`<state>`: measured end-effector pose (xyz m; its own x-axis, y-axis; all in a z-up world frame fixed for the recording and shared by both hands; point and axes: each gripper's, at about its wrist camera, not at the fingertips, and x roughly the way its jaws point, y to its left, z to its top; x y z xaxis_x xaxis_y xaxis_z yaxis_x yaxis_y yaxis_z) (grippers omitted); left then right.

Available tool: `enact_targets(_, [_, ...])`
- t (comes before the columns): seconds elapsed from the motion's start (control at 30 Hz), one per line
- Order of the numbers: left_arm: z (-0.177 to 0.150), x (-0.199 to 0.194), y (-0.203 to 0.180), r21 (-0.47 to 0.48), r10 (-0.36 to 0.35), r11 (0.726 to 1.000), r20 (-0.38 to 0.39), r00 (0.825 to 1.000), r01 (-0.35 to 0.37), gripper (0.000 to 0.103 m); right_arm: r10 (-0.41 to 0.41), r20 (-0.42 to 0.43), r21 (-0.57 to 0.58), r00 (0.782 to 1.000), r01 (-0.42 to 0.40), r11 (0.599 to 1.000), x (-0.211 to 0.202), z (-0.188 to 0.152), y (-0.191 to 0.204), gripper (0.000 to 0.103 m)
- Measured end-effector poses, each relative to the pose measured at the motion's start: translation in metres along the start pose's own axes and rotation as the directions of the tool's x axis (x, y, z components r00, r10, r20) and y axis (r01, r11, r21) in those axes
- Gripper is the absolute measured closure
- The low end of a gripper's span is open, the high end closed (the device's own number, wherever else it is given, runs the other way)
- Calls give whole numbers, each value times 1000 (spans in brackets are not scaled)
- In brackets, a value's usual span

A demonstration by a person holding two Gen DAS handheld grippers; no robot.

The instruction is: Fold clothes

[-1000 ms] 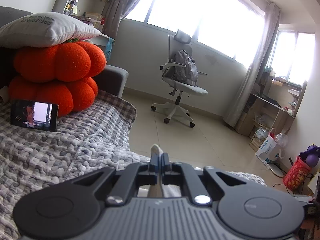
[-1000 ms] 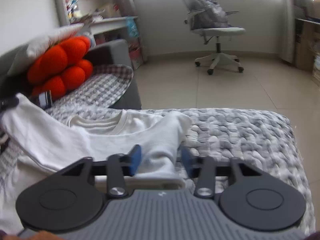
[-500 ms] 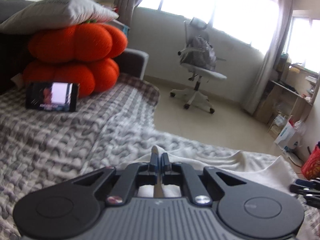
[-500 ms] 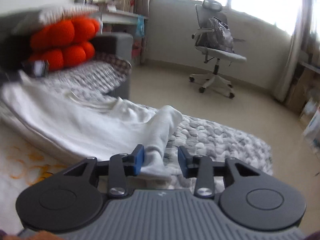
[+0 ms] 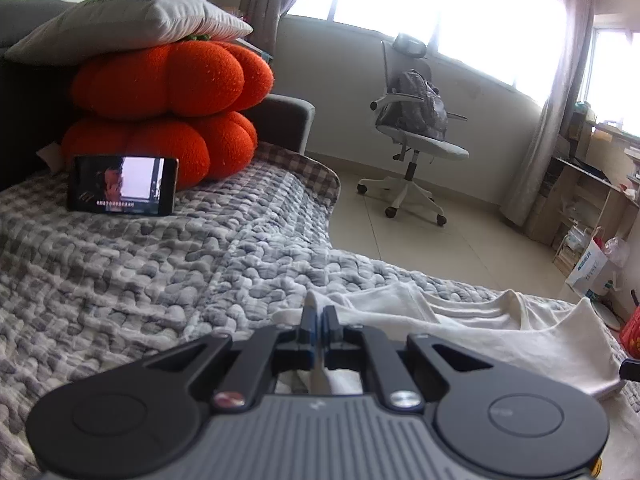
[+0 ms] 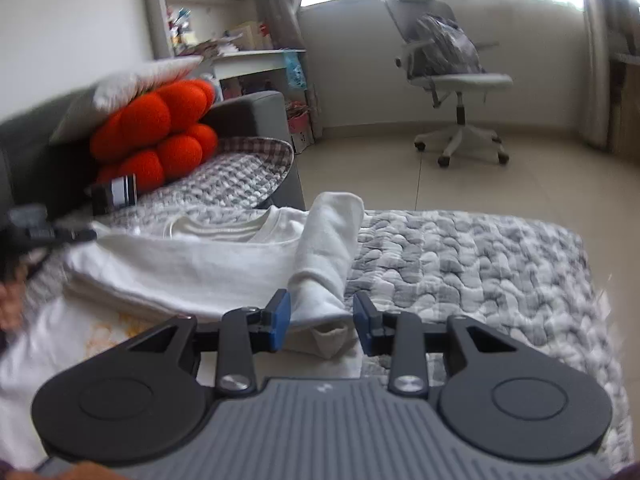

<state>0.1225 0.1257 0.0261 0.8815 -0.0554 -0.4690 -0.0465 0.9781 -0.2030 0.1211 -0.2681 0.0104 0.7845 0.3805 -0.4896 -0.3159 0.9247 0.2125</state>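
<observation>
The left gripper (image 5: 319, 322) is pinching a thin fold of the white shirt (image 5: 480, 336), its jaws pressed nearly together on the cloth; the shirt is lying across the grey blanket (image 5: 160, 264) on the sofa, its far edge cut off by the frame. The right gripper (image 6: 322, 318) is standing spread around the rolled sleeve (image 6: 328, 252), not clamping it; the shirt's near part is blurring into the corner, with a faint orange print barely showing.

Right gripper (image 6: 322, 320) jaws spread wider — sleeve (image 6: 328, 248) released.
</observation>
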Motion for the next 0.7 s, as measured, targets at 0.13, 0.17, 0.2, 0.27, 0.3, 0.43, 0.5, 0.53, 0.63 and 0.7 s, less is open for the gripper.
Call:
enact_targets(0.13, [-8,1,-6,35,22,999,2,1000,-22,100,1,16,67,1000,-2,998,6,19,-6,67])
enact_targets(0.17, [-9,1,-7,42,26,999,4,1000,-26,100,12,12,81,1000,-13,997,12,26,-5,67])
enact_targets(0.2, [-9,0,-6,37,25,999,7,1000,-25,100,22,5,93,1000,-22,995,19,34,-4,67])
enact_targets(0.27, [-9,-3,-2,9,18,1000,14,1000,-18,100,-13,-24,66,1000,15,998,36,42,2,67])
enact_targets(0.3, [-9,-4,-1,5,17,1000,19,1000,-17,100,-36,-40,48,999,38,998,44,45,5,67])
enact_targets(0.43, [-12,-13,-2,21,17,1000,38,999,-18,100,-131,-98,-31,987,128,991,78,57,19,98])
enact_targets(0.5, [-15,-17,-2,33,15,999,42,999,-16,100,-177,-98,-100,979,167,981,89,59,29,98])
enact_targets(0.53, [-16,-17,-1,38,14,999,39,999,-15,100,-196,-71,-163,978,183,970,87,56,37,98])
enact_targets(0.63, [-19,-11,0,39,22,999,14,1000,-23,100,-242,-44,-280,969,220,934,88,45,47,98])
enact_targets(0.7, [-19,-9,2,32,23,999,4,1000,-24,100,-269,-54,-321,962,238,917,91,39,47,96])
